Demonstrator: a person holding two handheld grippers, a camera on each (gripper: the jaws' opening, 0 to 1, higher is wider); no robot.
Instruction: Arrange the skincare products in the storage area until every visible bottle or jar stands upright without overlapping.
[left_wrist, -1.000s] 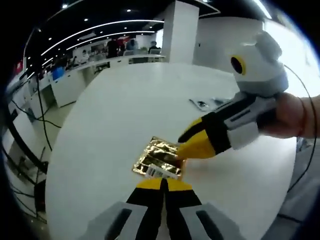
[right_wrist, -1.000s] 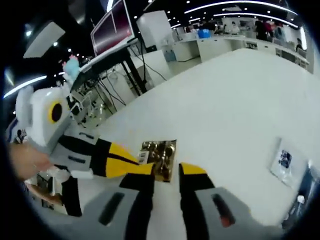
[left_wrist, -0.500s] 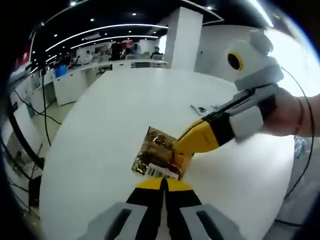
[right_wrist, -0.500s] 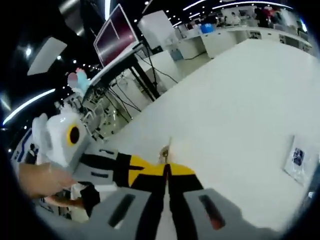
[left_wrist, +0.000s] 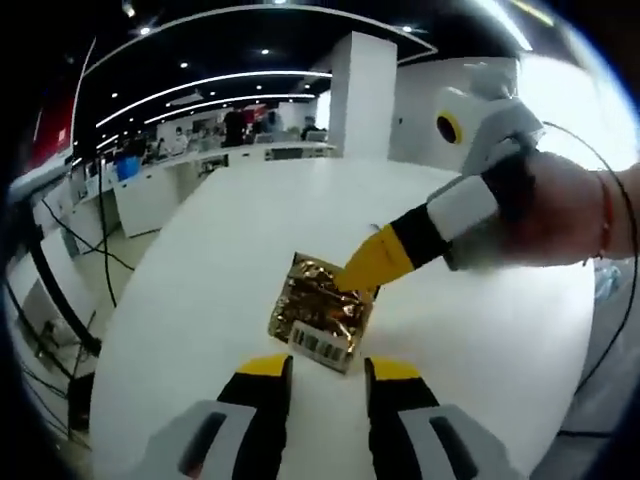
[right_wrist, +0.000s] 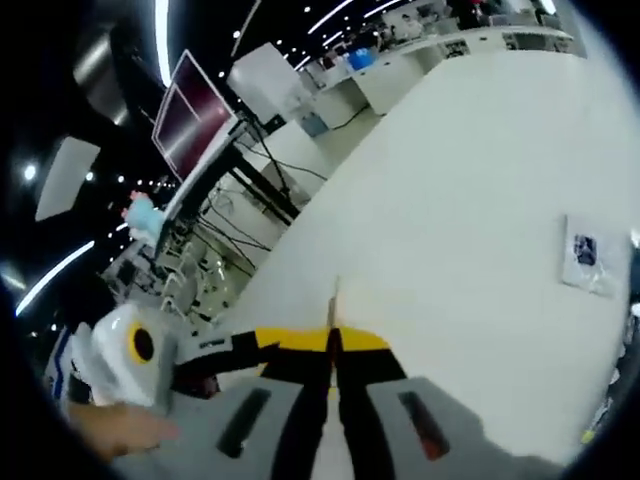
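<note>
A shiny gold packet is sitting on a big white table. It has a white label with black lines on the end nearest the left gripper.

In the left gripper view, the left gripper is pointing at the packet with its two yellow-tipped jaws standing apart. The packet is just in front of the gap, not between the jaws. The right gripper is reaching in from the right side, held by a person's hand. Its yellow tip is touching the far edge of the packet.

In the right gripper view, the right gripper is holding its jaws pressed together. A thin edge of the packet is sticking up between the tips, so the jaws are pinching the packet. The left gripper is showing low on the left of this view. A small flat white packet with a dark mark is lying on the table, well apart from the grippers. Past the table edge, a dark red screen is standing on a black frame.
</note>
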